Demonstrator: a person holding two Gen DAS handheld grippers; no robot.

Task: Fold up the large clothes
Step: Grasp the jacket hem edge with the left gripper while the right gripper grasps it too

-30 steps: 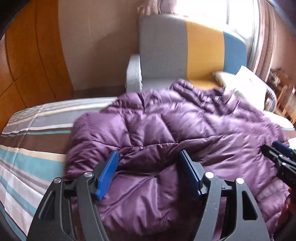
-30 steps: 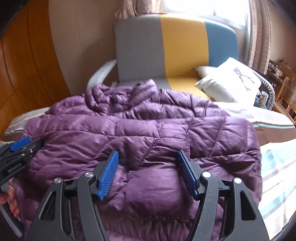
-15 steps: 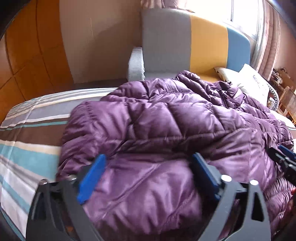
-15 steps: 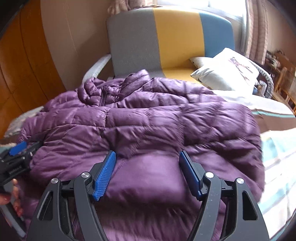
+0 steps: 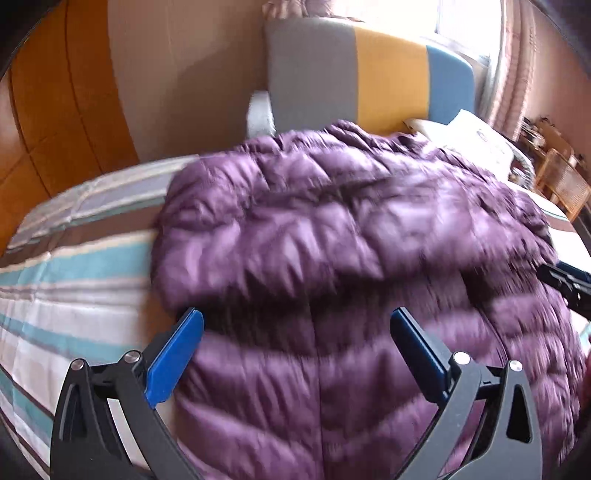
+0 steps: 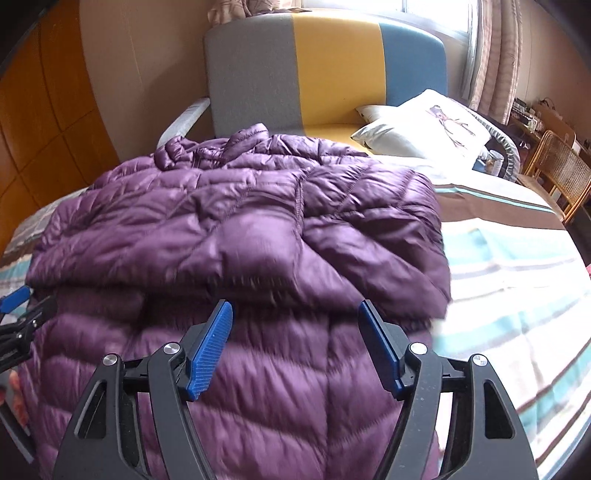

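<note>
Purple puffer jacket (image 6: pixel 240 236) lies folded on striped bedspread (image 6: pixel 517 295).

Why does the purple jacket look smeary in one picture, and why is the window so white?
Left wrist view: the jacket and striped bedcover are smeared by motion blur. Right wrist view: sharper, only the near fold is blurred. In both, the window is washed out by daylight, and the fisheye lens bends the wall and darkens the corners.

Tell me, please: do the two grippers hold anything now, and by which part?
Nothing is held. The left gripper and the right gripper both stand open above the purple jacket, and their pads do not press on it.
</note>
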